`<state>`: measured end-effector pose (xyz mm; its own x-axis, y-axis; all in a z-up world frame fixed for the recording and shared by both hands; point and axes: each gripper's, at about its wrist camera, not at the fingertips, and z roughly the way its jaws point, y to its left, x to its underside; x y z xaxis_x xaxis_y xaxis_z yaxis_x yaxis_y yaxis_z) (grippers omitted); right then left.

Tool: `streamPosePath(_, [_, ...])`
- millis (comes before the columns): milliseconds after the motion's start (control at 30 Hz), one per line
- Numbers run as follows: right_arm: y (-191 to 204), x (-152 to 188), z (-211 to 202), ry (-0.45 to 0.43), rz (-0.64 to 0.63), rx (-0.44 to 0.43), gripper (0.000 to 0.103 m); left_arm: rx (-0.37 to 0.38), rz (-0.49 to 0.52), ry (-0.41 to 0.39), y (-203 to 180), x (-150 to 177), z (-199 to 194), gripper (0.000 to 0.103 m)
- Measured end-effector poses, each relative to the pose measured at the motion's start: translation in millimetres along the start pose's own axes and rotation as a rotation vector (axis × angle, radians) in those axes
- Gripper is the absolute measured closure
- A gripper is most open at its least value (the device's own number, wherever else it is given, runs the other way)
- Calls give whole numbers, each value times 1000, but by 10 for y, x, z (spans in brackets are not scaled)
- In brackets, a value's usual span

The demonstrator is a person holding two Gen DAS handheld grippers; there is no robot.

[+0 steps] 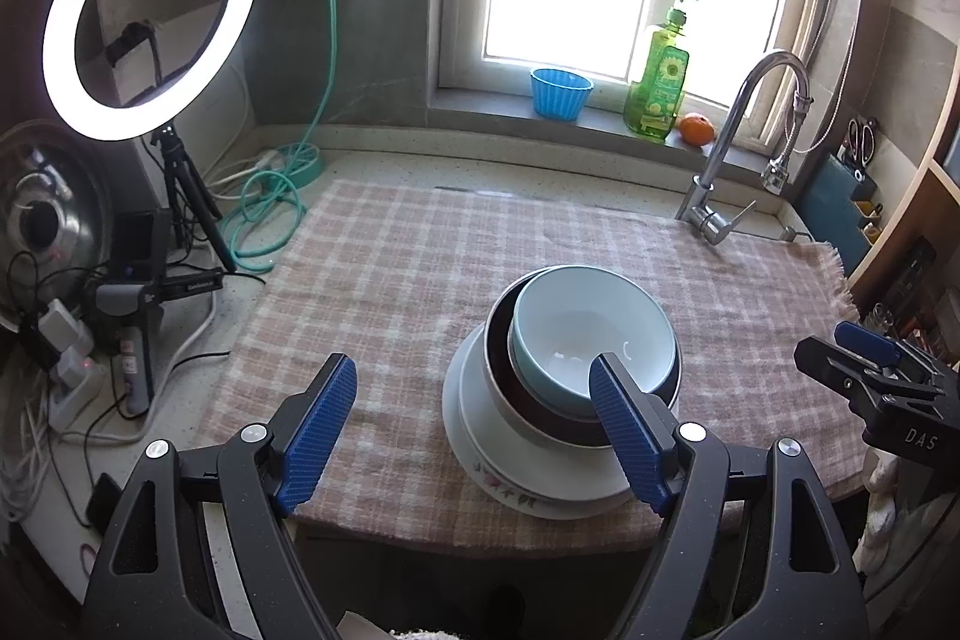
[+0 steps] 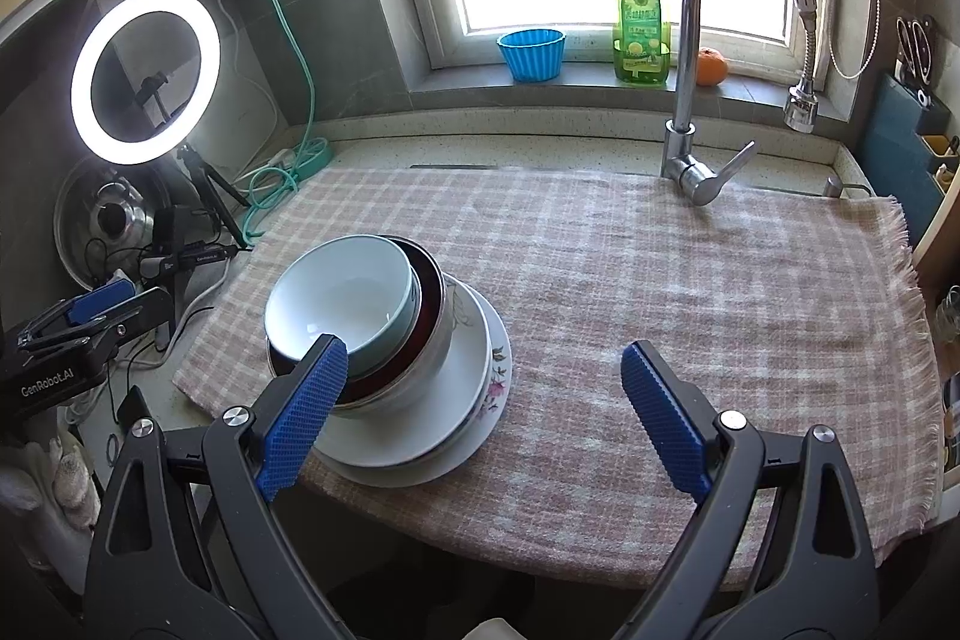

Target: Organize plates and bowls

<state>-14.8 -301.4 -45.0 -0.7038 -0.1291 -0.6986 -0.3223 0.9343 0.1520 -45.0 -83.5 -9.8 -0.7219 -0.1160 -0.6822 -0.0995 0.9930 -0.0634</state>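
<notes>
A stack of dishes was seen on the checked cloth [image 2: 690, 280], near its front edge and on the side toward the ring light [image 2: 146, 76]. At the bottom lay a white plate [image 2: 420, 469] and on it a flowered plate [image 2: 498, 376]. On these stood a white bowl [image 2: 432, 358], in it a dark bowl [image 2: 429, 307], and on top a pale blue bowl [image 2: 342, 298], which was leaned a little toward the ring light.

The left gripper [image 1: 474, 430] was held released, with its jaws wide apart. One blue pad [image 1: 627, 436] was seen in front of the stack, but nothing was grasped.

The right gripper [image 2: 486, 415] was also held released, its jaws spread wide. One pad [image 2: 303, 412] appeared over the near rim of the stack; whether it touched could not be told. The faucet [image 2: 696, 58] was well apart from the stack, at the far side of the cloth.
</notes>
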Motion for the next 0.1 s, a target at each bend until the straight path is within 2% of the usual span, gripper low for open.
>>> streamPosePath(100, [-49,-17,71,8,4,-1,8,-5,10,-12,-14,-11,5,23])
